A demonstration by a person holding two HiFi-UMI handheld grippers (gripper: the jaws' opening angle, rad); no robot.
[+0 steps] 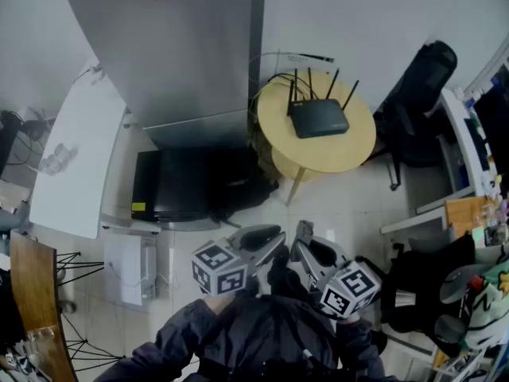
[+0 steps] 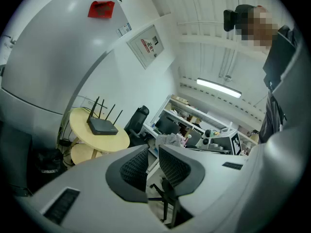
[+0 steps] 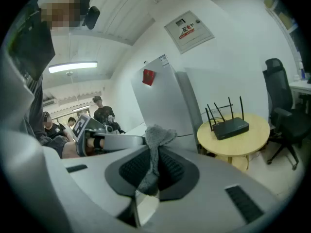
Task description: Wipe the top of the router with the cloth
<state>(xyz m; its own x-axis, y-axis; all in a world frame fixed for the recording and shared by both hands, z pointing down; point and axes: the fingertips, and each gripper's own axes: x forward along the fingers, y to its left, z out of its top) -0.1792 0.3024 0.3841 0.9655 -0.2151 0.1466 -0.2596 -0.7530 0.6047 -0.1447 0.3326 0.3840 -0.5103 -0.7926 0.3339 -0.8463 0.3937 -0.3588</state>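
While both grippers are held close to the person's dark jacket at the near edge of the head view, the router (image 1: pixel 318 120) lies well apart from them on a round yellow worktop (image 1: pixel 354 156) at the far right. It sits flat toward the far side of that top, with its four antennas upright along its far edge and bare yellow surface on its near and right sides. A stretch of pale floor (image 1: pixel 342 201) lies between the grippers and the worktop. A tall grey cabinet (image 1: pixel 191 46) stands close on the worktop's left, a black office chair (image 1: pixel 417 94) just to its right, and thin cables rise behind it against the wall.

The right gripper (image 3: pixel 154 160) has its jaws closed on a grey cloth (image 3: pixel 155 139), whose bunched end sticks up past the tips. The left gripper (image 2: pixel 153 155) has its jaws only narrowly apart, with nothing between them.

In the head view the cloth cannot be made out among the dark gripper parts. The worktop's lower shelf (image 1: pixel 288 165) is largely hidden under the top, and the person's arms are cut off by the near edge of the picture.
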